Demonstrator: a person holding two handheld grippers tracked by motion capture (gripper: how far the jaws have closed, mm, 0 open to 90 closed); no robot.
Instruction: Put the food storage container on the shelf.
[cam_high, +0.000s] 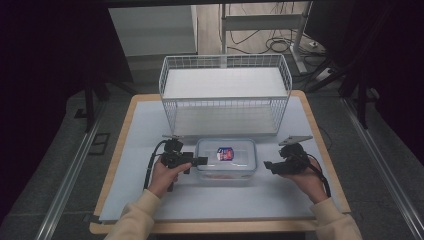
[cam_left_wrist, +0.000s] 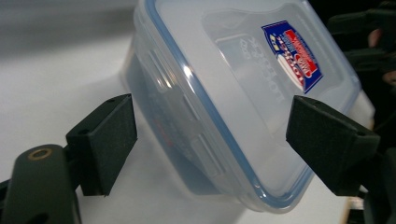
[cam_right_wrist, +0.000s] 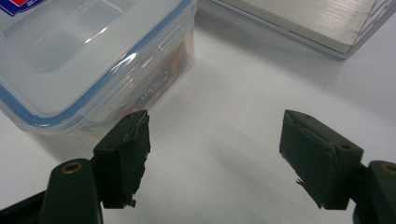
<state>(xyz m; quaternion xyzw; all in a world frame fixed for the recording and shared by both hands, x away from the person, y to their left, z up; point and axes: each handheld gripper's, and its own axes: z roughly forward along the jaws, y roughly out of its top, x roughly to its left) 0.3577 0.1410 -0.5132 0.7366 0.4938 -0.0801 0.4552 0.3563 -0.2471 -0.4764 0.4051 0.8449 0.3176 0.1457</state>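
Container: a clear plastic box (cam_high: 226, 159) with a blue-sealed snap lid and a red-and-blue label sat on the white table (cam_high: 140, 130), near the middle, just in front of the wire basket.
Container lid: closed flat on the box; the label (cam_left_wrist: 293, 56) lay toward the far right part of the lid in the left gripper view.
Container contents: something orange-red showed faintly through the side wall in the right gripper view; what it was could not be told.
Left gripper: the left gripper (cam_high: 198, 161) was held at the box's left end, its tips touching or nearly touching that side in the high view.
Left gripper state: jaws stood wide apart, with the box's left end between them; the pads (cam_left_wrist: 108, 140) did not press on it.
Right gripper: the right gripper (cam_high: 268, 165) hovered just to the right of the box, apart from it.
Right gripper state: jaws spread open over bare table; one pad (cam_right_wrist: 128, 154) sat close to the box's corner, not touching.
Wire basket: a white wire basket (cam_high: 225, 95) stood on the far half of the table, behind the box.
Hands: cream sleeves (cam_high: 137, 215) came in from the near edge, one hand on each gripper.
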